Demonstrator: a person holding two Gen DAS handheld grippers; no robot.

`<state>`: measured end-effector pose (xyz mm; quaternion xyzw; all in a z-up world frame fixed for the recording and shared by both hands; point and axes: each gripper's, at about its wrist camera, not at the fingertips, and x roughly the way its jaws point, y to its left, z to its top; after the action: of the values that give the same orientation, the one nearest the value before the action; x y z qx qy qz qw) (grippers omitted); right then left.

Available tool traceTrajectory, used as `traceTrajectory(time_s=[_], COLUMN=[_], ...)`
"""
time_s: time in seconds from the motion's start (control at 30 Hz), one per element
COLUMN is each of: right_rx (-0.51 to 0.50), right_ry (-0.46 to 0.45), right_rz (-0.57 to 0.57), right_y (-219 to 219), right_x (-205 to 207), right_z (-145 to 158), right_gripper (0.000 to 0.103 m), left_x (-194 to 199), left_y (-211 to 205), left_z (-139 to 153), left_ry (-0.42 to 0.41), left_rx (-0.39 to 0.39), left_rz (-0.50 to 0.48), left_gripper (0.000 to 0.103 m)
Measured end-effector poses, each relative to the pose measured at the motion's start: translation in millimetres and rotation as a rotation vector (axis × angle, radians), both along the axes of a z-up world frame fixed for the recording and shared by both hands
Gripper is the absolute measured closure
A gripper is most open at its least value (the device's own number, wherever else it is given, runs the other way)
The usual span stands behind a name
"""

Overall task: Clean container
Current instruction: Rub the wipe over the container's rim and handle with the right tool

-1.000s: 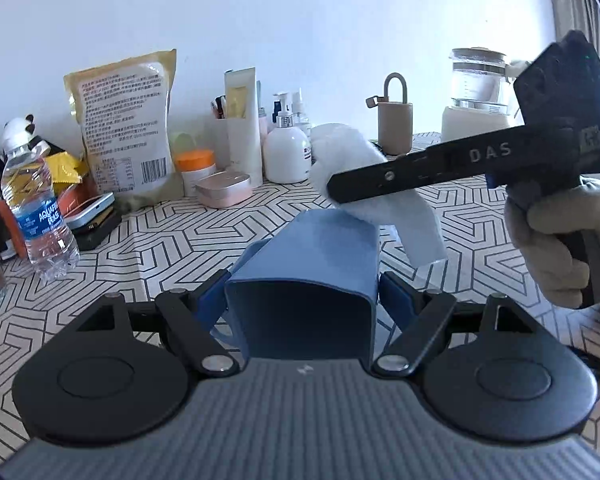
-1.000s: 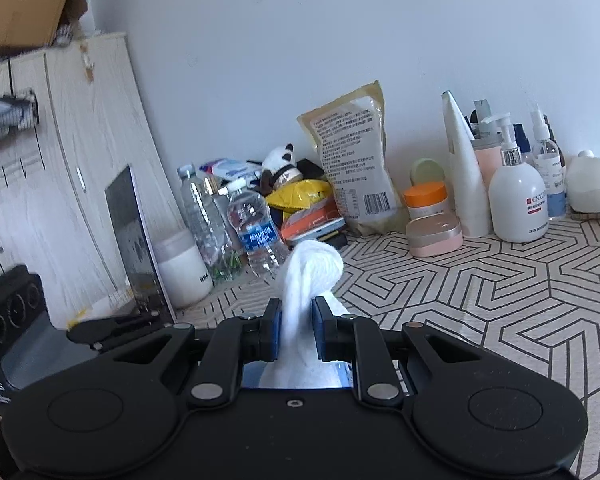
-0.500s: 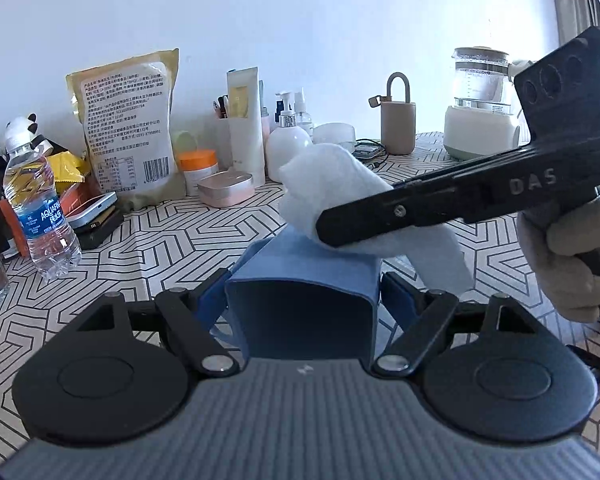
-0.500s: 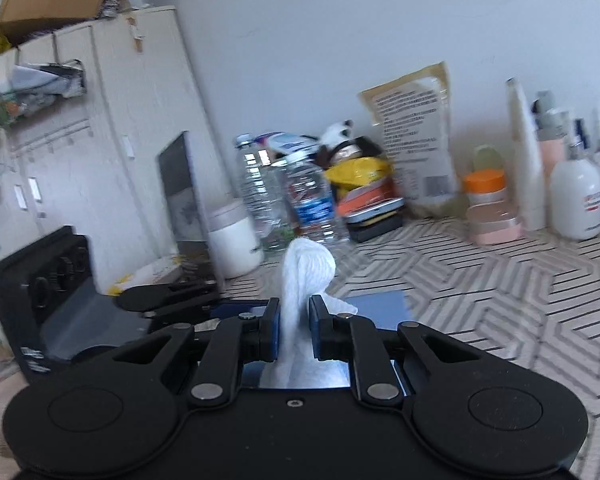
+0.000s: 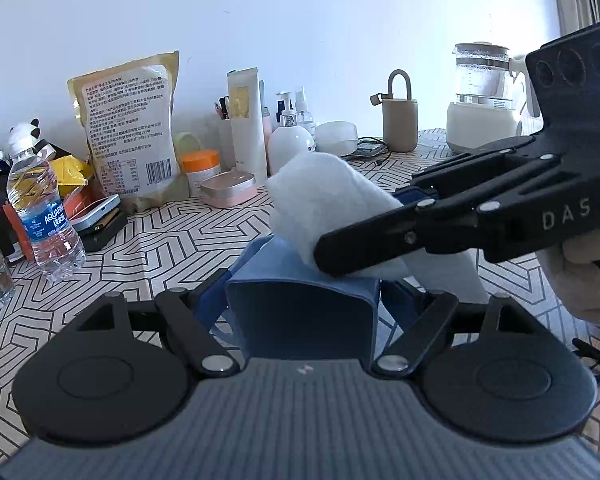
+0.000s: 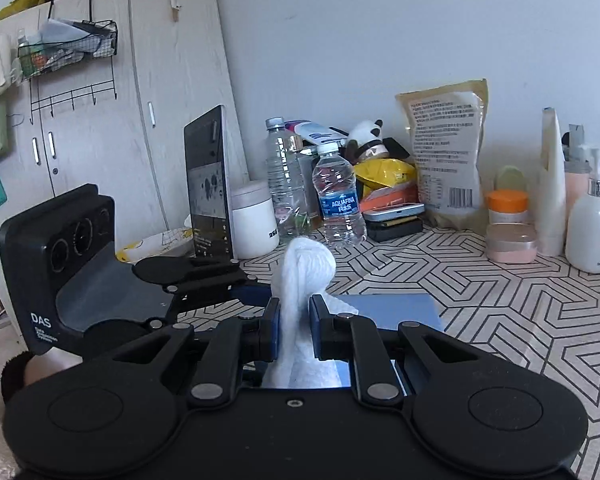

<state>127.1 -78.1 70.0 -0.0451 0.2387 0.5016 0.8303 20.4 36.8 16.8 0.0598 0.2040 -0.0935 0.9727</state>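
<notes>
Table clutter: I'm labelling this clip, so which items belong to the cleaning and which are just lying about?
In use:
blue container, held by left tongs
white cloth, held by right tongs

Lying about:
water bottle
food bag
lotion bottle
kettle

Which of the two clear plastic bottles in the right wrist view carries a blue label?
The shorter Aquafina water bottle, standing in front; the taller clear bottle behind it shows no blue label.
</notes>
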Motion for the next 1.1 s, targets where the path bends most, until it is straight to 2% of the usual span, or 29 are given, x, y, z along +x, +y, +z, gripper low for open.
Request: traceTrajectory(time_s=[0.13,0.27,0.33,0.57,0.7,0.93,1.0,1.1], right_rx=[-0.022,-0.019,-0.017,0.085,0.081,0.033,0.046,0.075], right_ry=[-0.027,-0.024,-0.027,0.132,0.121,0.040,0.055,0.096], right_rz=[-0.116,-0.155,-0.134,0.030,0.001,-0.169,-0.151,-0.049], right_y=[-9,-14,-12,-14,-15,-20,-21,-15], right_x=[6,10,8,8,9,14,14,11], right_z=[0,0,-1,-3,-3,-2,-2,-4], right_gripper=[0.085,0.084,0.084,0.084,0.085,0.084,0.084,0.084], left_x=[0,-1,-1,-1,-1,-1,-1,1], left_y=[0,1,1,1,6,4,4,4], left_z=[0,0,0,0,0,0,0,-1], left_ry=[-0.001,-0.001,-0.002,-0.004,-0.003,-0.003,-0.003,-0.001], left_rx=[-0.003,-0.005,-0.007,-0.014,-0.041,-0.032,-0.029,-0.017], left_rz=[-0.001,-0.002,-0.003,-0.003,-0.001,-0.002,-0.002,-0.001], left_gripper=[0.021,0.021,0.021,0.021,0.021,0.022,0.022,0.022])
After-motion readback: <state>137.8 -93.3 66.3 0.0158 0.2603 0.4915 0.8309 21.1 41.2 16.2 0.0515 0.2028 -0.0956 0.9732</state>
